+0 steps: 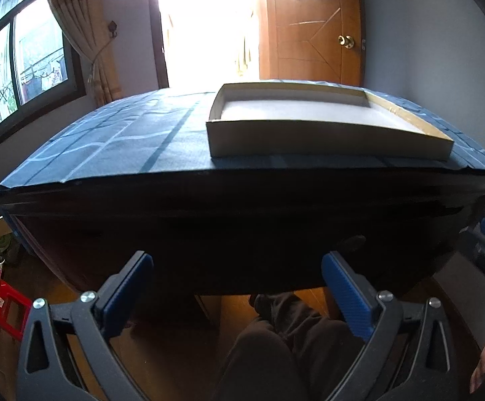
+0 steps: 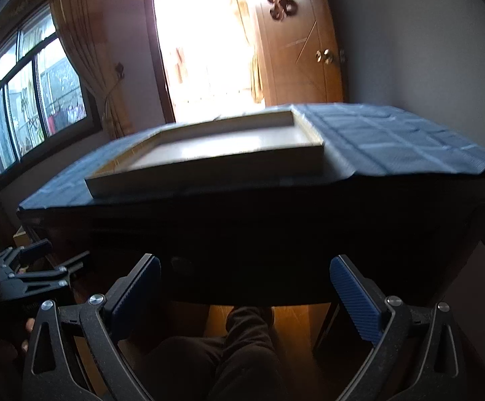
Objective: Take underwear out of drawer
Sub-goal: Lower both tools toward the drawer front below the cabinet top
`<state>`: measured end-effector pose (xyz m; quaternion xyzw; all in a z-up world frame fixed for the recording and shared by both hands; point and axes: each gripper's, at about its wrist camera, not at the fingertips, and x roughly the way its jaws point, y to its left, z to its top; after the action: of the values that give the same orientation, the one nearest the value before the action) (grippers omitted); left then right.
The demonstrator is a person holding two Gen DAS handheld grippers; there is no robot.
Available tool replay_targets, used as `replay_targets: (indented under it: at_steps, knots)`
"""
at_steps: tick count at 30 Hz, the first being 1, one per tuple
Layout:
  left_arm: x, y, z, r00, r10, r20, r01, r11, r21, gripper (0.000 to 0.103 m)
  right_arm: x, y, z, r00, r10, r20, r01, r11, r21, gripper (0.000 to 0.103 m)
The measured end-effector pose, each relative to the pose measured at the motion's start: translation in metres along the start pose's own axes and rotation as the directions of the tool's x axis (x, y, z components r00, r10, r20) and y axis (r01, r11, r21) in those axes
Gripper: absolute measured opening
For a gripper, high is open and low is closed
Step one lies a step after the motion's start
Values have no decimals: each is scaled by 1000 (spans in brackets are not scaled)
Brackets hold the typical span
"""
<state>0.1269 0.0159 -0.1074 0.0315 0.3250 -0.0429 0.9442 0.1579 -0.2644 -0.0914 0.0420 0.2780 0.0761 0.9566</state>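
While a person's dark-trousered leg (image 1: 275, 344) sits below them, the left gripper (image 1: 237, 287) and right gripper (image 2: 245, 289) hang spread wide, holding nothing. Just ahead is the desk's dark shadowed front (image 2: 259, 234); no underwear shows. Farther, above the fingers, a shallow tray (image 1: 309, 133) rests on blue cloth (image 1: 115, 143).

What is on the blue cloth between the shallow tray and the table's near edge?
Nothing: in the left wrist view a bare strip of blue cloth runs from the tray to the table's near edge. The blurrier right wrist view agrees.
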Motion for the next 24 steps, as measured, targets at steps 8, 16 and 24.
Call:
replay_targets:
  at_steps: [8,16,24]
  knots:
    - [22,3,6,1000,26,-9,-26,999,-29,103,31,-4,1,998,66,-15,-67,995,-78,102]
    - [43,8,12,997,83,-8,-83,994,-68,103,59,-3,2,997,66,-30,-70,986,-149,102]
    - [62,11,11,993,104,-54,-109,990,-85,103,85,-8,11,994,71,-79,-80,989,-125,102]
